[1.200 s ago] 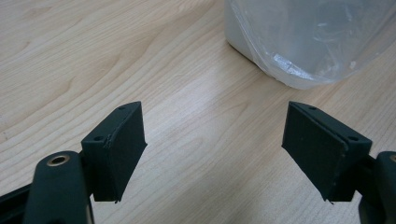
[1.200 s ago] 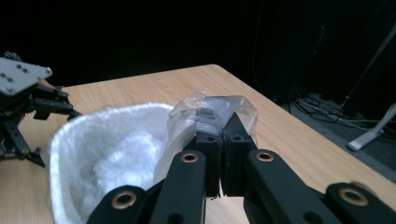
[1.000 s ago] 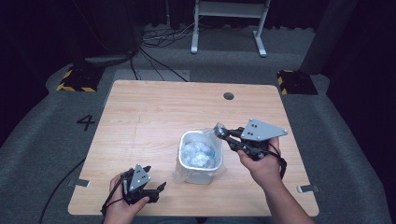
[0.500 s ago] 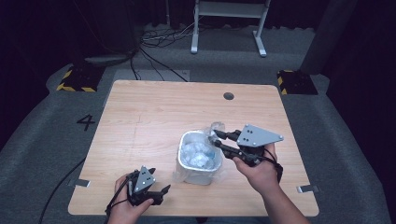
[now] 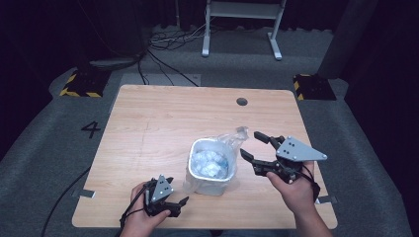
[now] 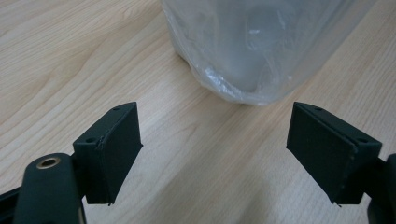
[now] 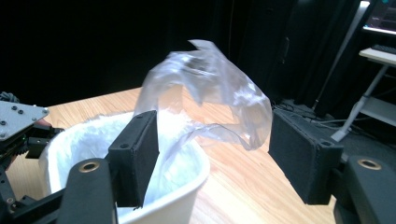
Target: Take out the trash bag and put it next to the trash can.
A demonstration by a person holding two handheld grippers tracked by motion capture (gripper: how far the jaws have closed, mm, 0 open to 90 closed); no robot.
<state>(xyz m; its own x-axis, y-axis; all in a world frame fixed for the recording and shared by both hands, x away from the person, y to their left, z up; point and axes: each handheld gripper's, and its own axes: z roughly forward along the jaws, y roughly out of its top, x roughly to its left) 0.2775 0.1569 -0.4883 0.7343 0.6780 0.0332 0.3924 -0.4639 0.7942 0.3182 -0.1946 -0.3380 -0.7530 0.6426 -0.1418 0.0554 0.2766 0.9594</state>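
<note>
Right gripper view: right gripper just opened, loose bag flap between; left gripper released

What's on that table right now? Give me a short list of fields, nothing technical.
Table: pale wood
Bin: small white bin, standing upright
Liner: clear plastic bag, one flap sticking up at the rim
Right gripper: jaws have just been opening; flap between them, not pinched
Left gripper: open, near the bin's base, holding nothing

One bin, one bag, one table.
</note>
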